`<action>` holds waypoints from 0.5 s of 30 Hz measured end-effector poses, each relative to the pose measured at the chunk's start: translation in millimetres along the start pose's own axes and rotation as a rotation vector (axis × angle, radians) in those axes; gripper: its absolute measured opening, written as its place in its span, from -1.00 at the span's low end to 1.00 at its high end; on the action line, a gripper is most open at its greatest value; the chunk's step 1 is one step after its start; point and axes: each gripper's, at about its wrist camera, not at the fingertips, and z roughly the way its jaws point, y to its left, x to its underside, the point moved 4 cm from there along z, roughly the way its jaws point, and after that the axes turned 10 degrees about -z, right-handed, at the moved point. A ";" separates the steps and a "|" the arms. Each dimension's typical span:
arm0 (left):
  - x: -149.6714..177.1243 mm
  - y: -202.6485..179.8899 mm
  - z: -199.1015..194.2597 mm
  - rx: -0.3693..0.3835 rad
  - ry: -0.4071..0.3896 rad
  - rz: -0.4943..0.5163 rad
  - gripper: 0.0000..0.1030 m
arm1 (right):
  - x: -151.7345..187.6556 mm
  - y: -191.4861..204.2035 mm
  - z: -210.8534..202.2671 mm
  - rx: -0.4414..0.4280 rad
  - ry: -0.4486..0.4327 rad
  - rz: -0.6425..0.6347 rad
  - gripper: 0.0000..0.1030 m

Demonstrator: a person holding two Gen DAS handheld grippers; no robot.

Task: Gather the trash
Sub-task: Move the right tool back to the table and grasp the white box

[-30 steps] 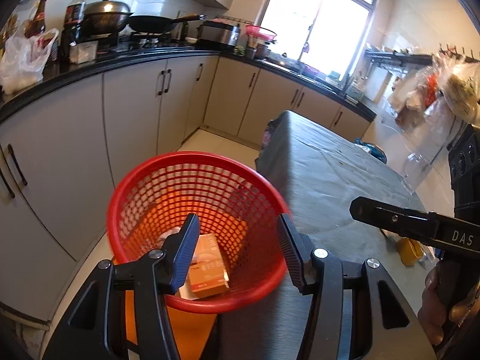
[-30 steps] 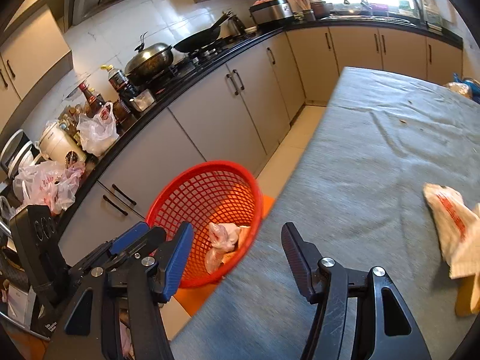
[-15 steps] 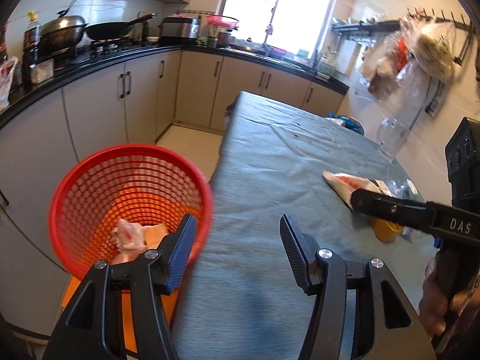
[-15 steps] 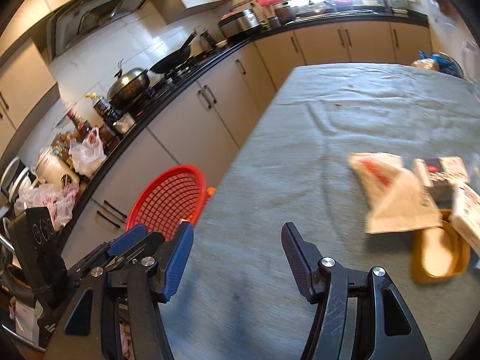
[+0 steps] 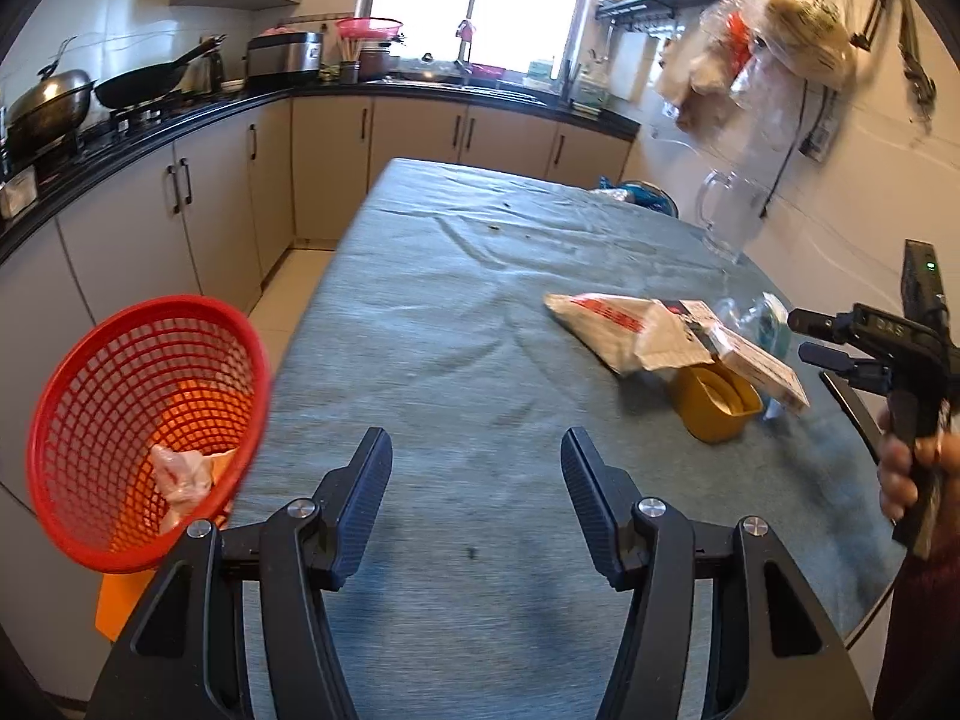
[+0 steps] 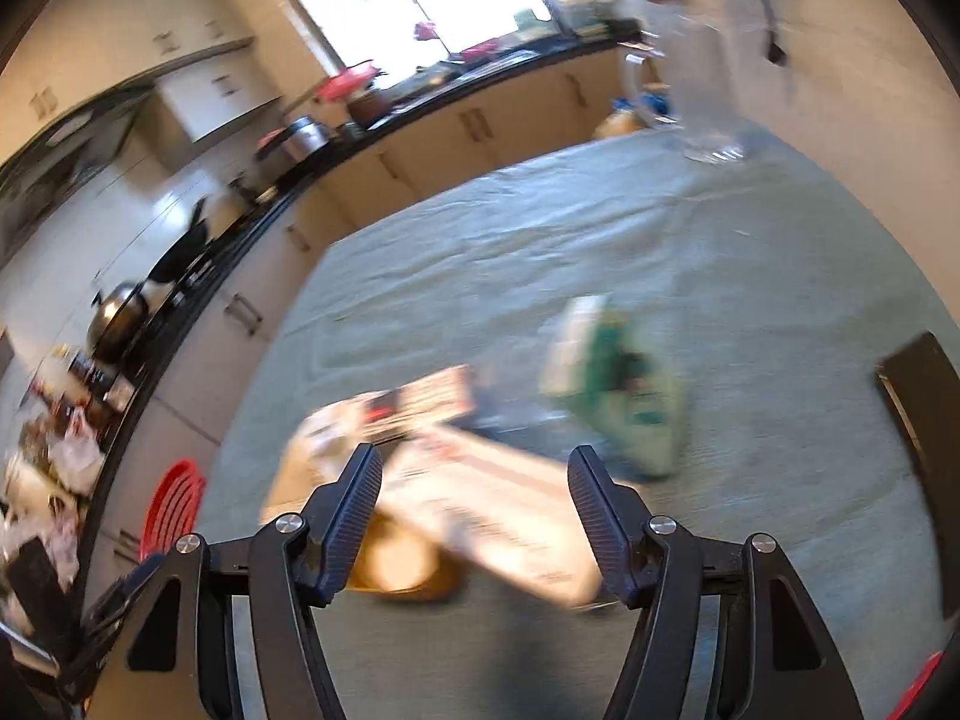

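A red mesh basket stands off the table's left edge with crumpled pink trash in it. On the grey-clothed table lies a pile of trash: a white and red paper bag, a flat white box, a yellow cup and a clear wrapper. My left gripper is open and empty above the cloth. My right gripper is open and empty, just above the white box and yellow cup. A green and white packet lies beyond, blurred.
A glass pitcher stands at the table's far right by the wall. Kitchen counters with a wok, pots and a rice cooker run along the left and back. Bags hang on the right wall. The basket also shows in the right wrist view.
Both grippers have swung right, away from the basket and over the table. The right gripper has come close above the trash pile. Both stayed open.
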 end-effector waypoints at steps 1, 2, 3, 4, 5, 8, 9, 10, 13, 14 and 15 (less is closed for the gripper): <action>1.3 -4.4 1.9 0.002 0.005 0.007 0.12 | -0.4 -8.5 1.8 -0.005 0.004 0.021 0.34; 2.6 -6.7 2.9 0.003 0.008 0.012 0.12 | -0.2 -13.5 3.6 -0.014 0.010 0.031 0.34; 3.9 -9.0 3.7 0.004 0.011 0.016 0.12 | 0.6 -17.6 7.8 -0.035 0.023 0.041 0.34; 5.1 -10.7 4.5 0.005 0.015 0.022 0.12 | 1.3 -16.8 11.6 -0.057 0.034 0.049 0.34; 6.0 -13.3 5.2 0.005 0.018 0.028 0.12 | 2.9 -16.1 15.9 -0.091 0.045 0.058 0.34; 8.6 -17.1 5.6 0.005 0.024 0.040 0.12 | 9.9 -7.8 21.5 -0.143 0.080 0.038 0.35; 8.9 -17.5 5.9 0.005 0.026 0.042 0.12 | 13.0 -4.5 22.8 -0.161 0.091 0.032 0.36; 9.1 -17.5 5.9 0.004 0.027 0.044 0.12 | 17.8 2.4 21.3 -0.190 0.109 0.018 0.37; 8.4 -17.9 7.6 0.008 0.032 0.043 0.13 | 37.5 25.6 16.1 -0.246 0.166 -0.067 0.39; 8.1 -17.9 8.0 0.010 0.034 0.042 0.13 | 44.7 34.7 14.6 -0.259 0.187 -0.109 0.39; 7.7 -17.3 8.3 0.012 0.034 0.042 0.13 | 50.2 41.9 12.9 -0.257 0.201 -0.147 0.39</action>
